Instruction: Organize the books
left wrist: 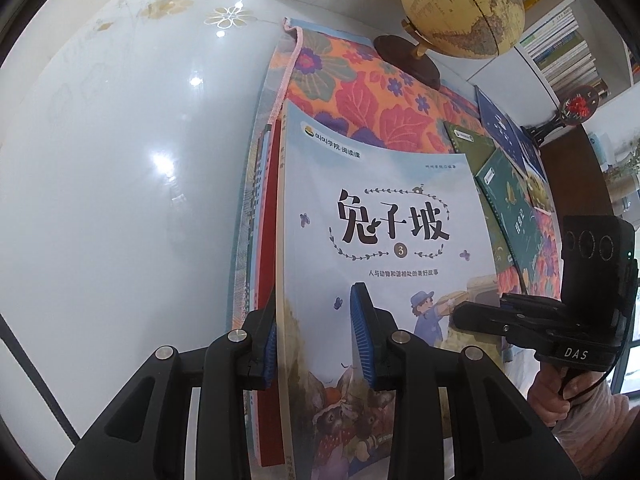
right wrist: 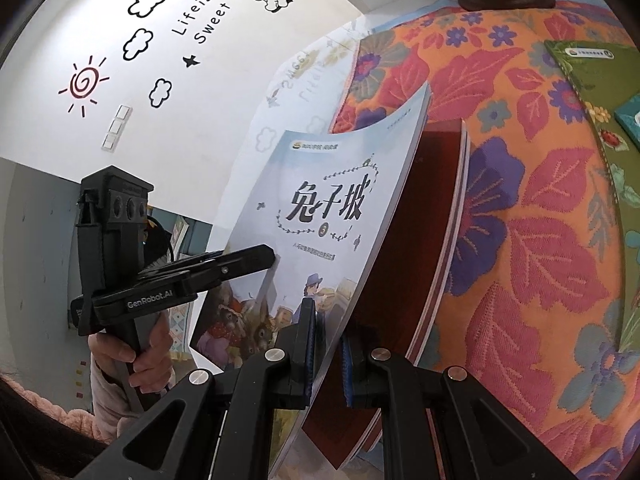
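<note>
We see the flowery cloth (left wrist: 360, 100) spread on a shiny white table (left wrist: 120, 160). We tell all places from that cloth.

The blue book (left wrist: 384, 240) w/ big black letters and a "3" on the front is up off the cloth, over its left part. It is tilted and its cover bends a bit. Right under it a red book (right wrist: 420, 220) lies flat on the cloth.

The right gripper (right wrist: 326, 356) is closed tight on the blue book. One blue pad is on the cover, the other on the back, at the book's lower right edge. A hand (left wrist: 548, 396) in a pale sleeve holds its handle, off the cloth's right side.

The left gripper (left wrist: 316, 340) is at the blue book's spine side, above the cloth's left edge. One finger is by the spine and the other is over the cover. We can't tell if its pads press the book or just sit around it.

Other stuff:
- Green books (left wrist: 468, 144) and a dark blue book (left wrist: 500, 124) lie on the cloth's right side, apart from the blue book.
- A globe (left wrist: 460, 4) stands w/ its dark foot on the cloth's far end.
- A shelf (left wrist: 560, 40) full of books is past the cloth's far right corner.
- A wall (right wrist: 120, 80) w/ sun & cloud stickers is beyond the cloth's left side.
</note>
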Tool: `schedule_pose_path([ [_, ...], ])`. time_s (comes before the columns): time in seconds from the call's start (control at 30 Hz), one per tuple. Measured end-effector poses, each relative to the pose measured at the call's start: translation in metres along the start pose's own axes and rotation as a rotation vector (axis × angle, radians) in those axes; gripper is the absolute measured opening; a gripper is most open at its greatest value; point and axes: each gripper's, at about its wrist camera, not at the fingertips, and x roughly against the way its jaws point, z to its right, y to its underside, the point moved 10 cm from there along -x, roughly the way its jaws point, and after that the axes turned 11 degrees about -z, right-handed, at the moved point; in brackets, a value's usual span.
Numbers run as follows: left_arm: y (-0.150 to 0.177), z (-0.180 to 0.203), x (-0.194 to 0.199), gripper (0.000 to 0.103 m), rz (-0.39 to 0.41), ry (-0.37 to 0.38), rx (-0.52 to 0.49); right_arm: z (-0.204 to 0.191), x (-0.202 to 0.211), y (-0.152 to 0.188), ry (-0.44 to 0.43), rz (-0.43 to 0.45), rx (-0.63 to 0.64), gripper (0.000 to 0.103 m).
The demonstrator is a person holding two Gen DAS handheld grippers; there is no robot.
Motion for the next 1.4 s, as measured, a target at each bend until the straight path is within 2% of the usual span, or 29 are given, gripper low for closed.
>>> schedule_pose_path([
  [0.3, 0.001, -0.006, 0.003, 0.029, -0.004, -0.013, 0.021, 0.008, 0.001, 0.003, -0.015, 0.007, -0.042, 0.011],
  [0.43, 0.001, -0.014, 0.008, 0.029, -0.006, -0.102, 0.029, 0.009, -0.002, 0.004, -0.023, -0.004, -0.053, 0.012],
  [0.57, 0.003, -0.01, 0.017, 0.029, 0.017, -0.071, 0.044, 0.008, -0.006, 0.006, -0.004, -0.009, -0.044, 0.013],
  [0.67, 0.006, -0.001, 0.016, 0.029, 0.013, -0.065, 0.028, 0.01, -0.007, 0.006, -0.03, -0.012, -0.07, 0.013],
  [0.77, 0.01, 0.011, 0.008, 0.029, -0.009, -0.053, -0.002, 0.012, -0.008, 0.005, -0.048, -0.013, -0.09, 0.014],
  [0.87, 0.017, 0.013, -0.005, 0.029, -0.055, -0.078, 0.0, 0.011, -0.008, 0.004, -0.038, -0.012, -0.099, 0.014],
  [1.2, 0.021, 0.016, -0.008, 0.031, -0.065, -0.091, 0.0, 0.016, 0.009, 0.001, -0.053, 0.05, -0.143, 0.04],
  [1.3, 0.021, 0.017, -0.008, 0.031, -0.067, -0.129, 0.016, 0.024, 0.025, 0.0, -0.036, 0.081, -0.141, 0.04],
  [1.4, 0.022, 0.018, -0.008, 0.031, -0.079, -0.204, 0.023, 0.029, 0.044, 0.0, -0.061, 0.111, -0.158, 0.04],
])
